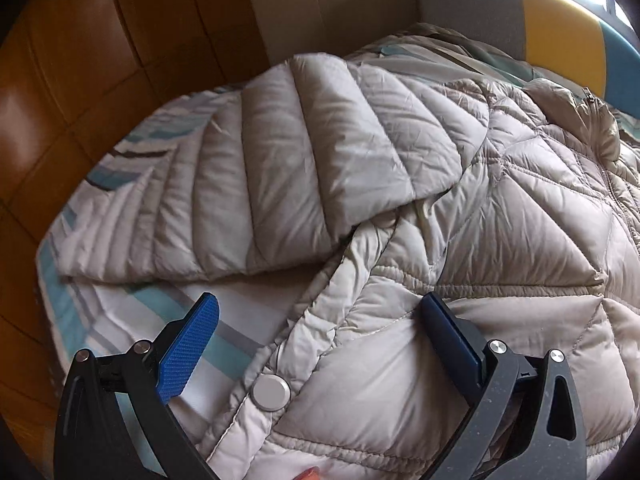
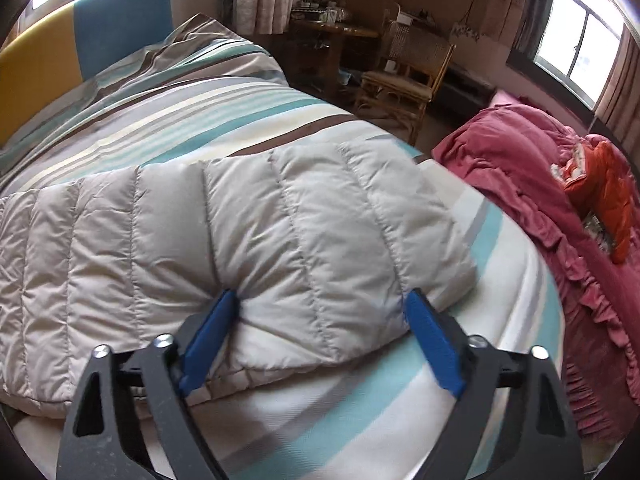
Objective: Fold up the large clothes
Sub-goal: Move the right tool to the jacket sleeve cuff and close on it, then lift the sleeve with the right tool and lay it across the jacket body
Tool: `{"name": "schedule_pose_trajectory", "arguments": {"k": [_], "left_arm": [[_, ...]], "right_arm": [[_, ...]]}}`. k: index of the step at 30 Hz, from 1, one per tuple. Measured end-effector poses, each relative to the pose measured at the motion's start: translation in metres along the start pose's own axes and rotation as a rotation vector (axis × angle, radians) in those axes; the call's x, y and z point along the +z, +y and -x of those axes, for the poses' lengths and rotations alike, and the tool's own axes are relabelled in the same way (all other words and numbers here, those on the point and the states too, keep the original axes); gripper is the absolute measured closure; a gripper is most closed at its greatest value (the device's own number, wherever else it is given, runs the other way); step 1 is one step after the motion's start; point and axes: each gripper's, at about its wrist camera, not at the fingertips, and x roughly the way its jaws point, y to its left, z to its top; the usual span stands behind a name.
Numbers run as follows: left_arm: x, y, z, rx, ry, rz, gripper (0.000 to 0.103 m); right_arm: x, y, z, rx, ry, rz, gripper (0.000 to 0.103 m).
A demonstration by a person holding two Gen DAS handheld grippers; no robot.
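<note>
A beige quilted down jacket (image 1: 500, 216) lies spread on the striped bed (image 1: 224, 320). Its sleeve (image 1: 304, 164) lies out to the left of the body. My left gripper (image 1: 320, 316) is open over the jacket's front edge, just beyond a round snap button (image 1: 270, 393); one finger is above the sheet, the other on the jacket. In the right wrist view the other sleeve (image 2: 256, 240) lies across the bed. My right gripper (image 2: 322, 312) is open, its fingers (image 2: 208, 340) straddling the sleeve's near edge and pressing into it.
A brown wooden floor (image 1: 80, 80) lies left of the bed. A yellow and blue headboard (image 2: 80, 40) stands at the far end. A red bedspread (image 2: 560, 200) with an orange garment lies to the right, with a wicker chair (image 2: 408, 76) and a cluttered desk beyond.
</note>
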Motion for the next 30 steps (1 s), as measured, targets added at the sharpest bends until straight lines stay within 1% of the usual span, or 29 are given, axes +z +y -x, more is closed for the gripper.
{"name": "schedule_pose_trajectory", "arguments": {"k": [1,2,3,4,5,6,7,9,11,13,14,15,19,23,24,25,26,27,28,29,30], "left_arm": [[-0.001,0.001,-0.003,-0.015,0.01,0.01,0.003],[-0.001,0.004,-0.007,-0.031,0.02,0.023,0.003],[-0.001,0.008,-0.01,-0.055,0.035,0.046,0.003],[-0.002,0.009,-0.012,-0.066,0.043,0.055,0.003],[-0.002,0.01,-0.014,-0.078,0.052,0.063,0.003],[-0.001,0.012,-0.016,-0.09,0.057,0.072,0.003],[-0.003,0.011,-0.015,-0.092,0.056,0.074,0.003],[-0.005,0.009,-0.013,-0.083,0.04,0.069,0.003],[-0.008,0.006,-0.009,-0.06,0.02,0.057,0.003],[-0.011,0.0,-0.004,-0.027,0.003,0.033,0.003],[-0.011,-0.002,-0.003,-0.015,-0.002,0.024,0.003],[-0.011,-0.004,-0.003,-0.008,-0.006,0.019,0.003],[-0.009,-0.005,-0.005,-0.015,-0.007,0.026,0.003],[-0.009,-0.005,-0.005,-0.017,-0.008,0.028,0.003],[-0.009,-0.005,-0.005,-0.018,-0.007,0.028,0.003],[-0.009,-0.005,-0.005,-0.021,-0.007,0.031,0.003],[-0.009,-0.004,-0.005,-0.023,-0.006,0.032,0.003],[-0.01,-0.003,-0.005,-0.026,-0.006,0.034,0.003],[-0.009,-0.003,-0.005,-0.029,-0.005,0.036,0.003],[-0.01,-0.002,-0.005,-0.034,-0.004,0.039,0.003],[-0.01,-0.001,-0.005,-0.038,-0.003,0.042,0.003]], "right_arm": [[0.0,0.004,0.0,0.009,-0.007,0.013,0.033],[-0.001,0.011,0.002,0.019,-0.02,0.04,0.047],[0.0,0.016,0.003,0.015,-0.027,0.063,0.058],[0.0,0.021,0.004,0.013,-0.035,0.087,0.063],[0.0,0.025,0.004,0.011,-0.042,0.104,0.071],[0.0,0.028,0.005,0.008,-0.05,0.115,0.075],[0.001,0.031,0.007,0.012,-0.057,0.121,0.078],[0.002,0.036,0.013,0.026,-0.085,0.13,0.086],[0.001,0.044,0.027,0.036,-0.128,0.146,0.088],[-0.002,0.057,0.043,0.077,-0.164,0.167,0.091],[-0.005,0.069,0.054,0.103,-0.19,0.19,0.093],[-0.008,0.079,0.065,0.123,-0.22,0.219,0.094],[-0.028,0.129,0.106,0.2,-0.333,0.376,0.094],[-0.051,0.179,0.137,0.255,-0.41,0.511,0.095],[-0.059,0.194,0.144,0.263,-0.434,0.564,0.095],[-0.063,0.203,0.147,0.267,-0.439,0.59,0.095],[-0.064,0.21,0.147,0.29,-0.419,0.611,0.097],[-0.062,0.208,0.144,0.31,-0.393,0.594,0.092],[-0.057,0.203,0.139,0.316,-0.373,0.557,0.08],[-0.048,0.19,0.133,0.296,-0.364,0.488,0.039],[-0.04,0.175,0.126,0.265,-0.378,0.43,0.017]]}}
